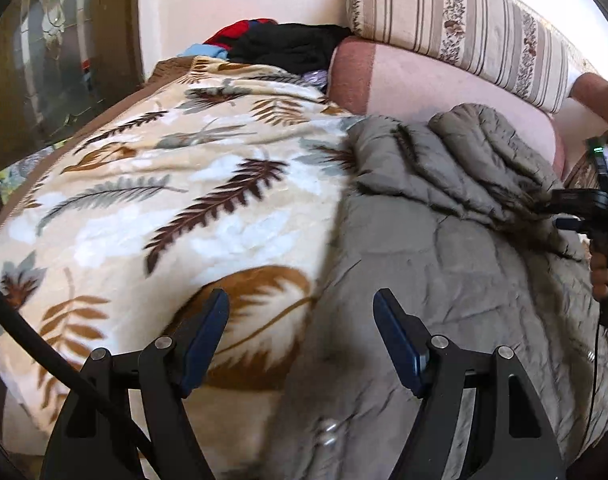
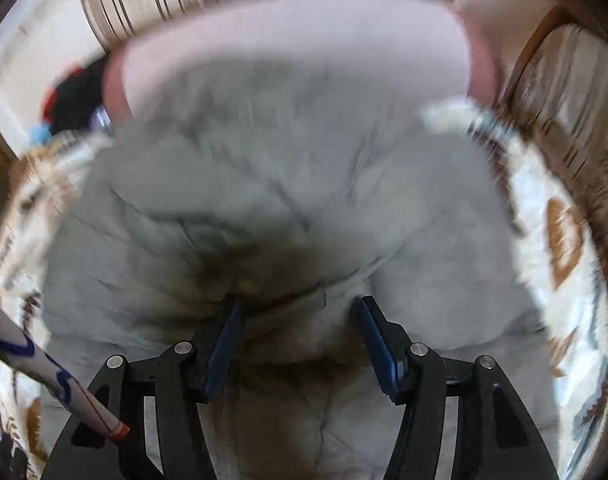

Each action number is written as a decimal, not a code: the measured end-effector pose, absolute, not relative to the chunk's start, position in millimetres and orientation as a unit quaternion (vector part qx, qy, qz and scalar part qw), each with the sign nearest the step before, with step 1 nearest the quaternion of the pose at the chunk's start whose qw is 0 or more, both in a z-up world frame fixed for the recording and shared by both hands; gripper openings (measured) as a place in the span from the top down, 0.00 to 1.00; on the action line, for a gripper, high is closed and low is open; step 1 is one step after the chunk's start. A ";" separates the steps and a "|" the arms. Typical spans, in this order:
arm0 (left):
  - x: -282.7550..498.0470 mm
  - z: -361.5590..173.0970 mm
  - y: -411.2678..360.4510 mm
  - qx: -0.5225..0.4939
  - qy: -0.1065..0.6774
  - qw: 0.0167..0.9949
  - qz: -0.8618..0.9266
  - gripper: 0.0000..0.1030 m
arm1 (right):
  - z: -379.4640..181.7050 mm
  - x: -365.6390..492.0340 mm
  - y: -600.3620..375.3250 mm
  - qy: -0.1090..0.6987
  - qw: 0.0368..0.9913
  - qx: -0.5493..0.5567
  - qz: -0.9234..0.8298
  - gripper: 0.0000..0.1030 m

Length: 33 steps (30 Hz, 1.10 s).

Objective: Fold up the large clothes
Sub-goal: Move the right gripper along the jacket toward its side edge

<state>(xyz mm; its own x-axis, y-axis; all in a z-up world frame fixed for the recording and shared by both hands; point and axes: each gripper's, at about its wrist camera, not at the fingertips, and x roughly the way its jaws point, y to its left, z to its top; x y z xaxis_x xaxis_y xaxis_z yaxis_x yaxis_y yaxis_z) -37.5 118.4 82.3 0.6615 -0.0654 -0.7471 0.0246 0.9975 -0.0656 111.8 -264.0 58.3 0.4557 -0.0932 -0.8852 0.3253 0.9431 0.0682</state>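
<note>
Step in hand, as judged: between folds on the grey padded jacket (image 1: 443, 248), which lies spread on the leaf-print blanket (image 1: 176, 184) covering a sofa, its far part already doubled over into a thick quilted roll just in front of the pink cushion (image 1: 443, 84)

Left gripper (image 1: 302, 320): jaws spread, nothing between the pads. It hovers over the jacket's left edge, where grey cloth meets blanket; no contact visible

Right gripper (image 2: 300, 328): jaws spread over the jacket's middle, above a dark fur-like trim. The right wrist view is heavily blurred, so I cannot tell whether the pads touch the cloth; nothing appears pinched. In the left wrist view the same tool shows at the far right edge, held by a hand (image 1: 601, 276), beside the doubled-over roll

Other items: striped bolster (image 1: 463, 28) behind the pink cushion; dark and red clothes pile (image 1: 280, 44) at far left, well apart from the work

Next move, as judged: each gripper needs a firm pinch on an edge or corner of the jacket, left on the near-left hem, right on its side, then lift together. Padding is bulky and slick; a shallow bite may slip
</note>
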 end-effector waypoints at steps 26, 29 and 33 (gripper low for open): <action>27.0 20.5 133.7 -0.124 0.566 0.799 -0.162 0.21 | 30.8 -162.4 -444.8 0.458 0.823 0.326 -0.076 0.16; 15.3 19.1 129.5 -0.154 0.573 0.776 -0.213 0.21 | 15.8 -160.2 -443.5 0.449 0.811 0.373 -0.032 0.16; -10.7 14.3 125.8 -0.175 0.565 0.761 -0.268 0.21 | 1.4 -156.8 -438.6 0.444 0.797 0.410 0.005 0.16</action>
<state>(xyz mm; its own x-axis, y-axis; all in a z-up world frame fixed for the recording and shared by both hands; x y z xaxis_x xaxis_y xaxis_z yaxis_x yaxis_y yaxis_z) -10.7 125.8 14.3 0.2187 -0.6052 -0.7654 0.2109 0.7952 -0.5685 -156.8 -438.6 1.4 0.6054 0.3724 -0.7034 0.3552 0.6645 0.6575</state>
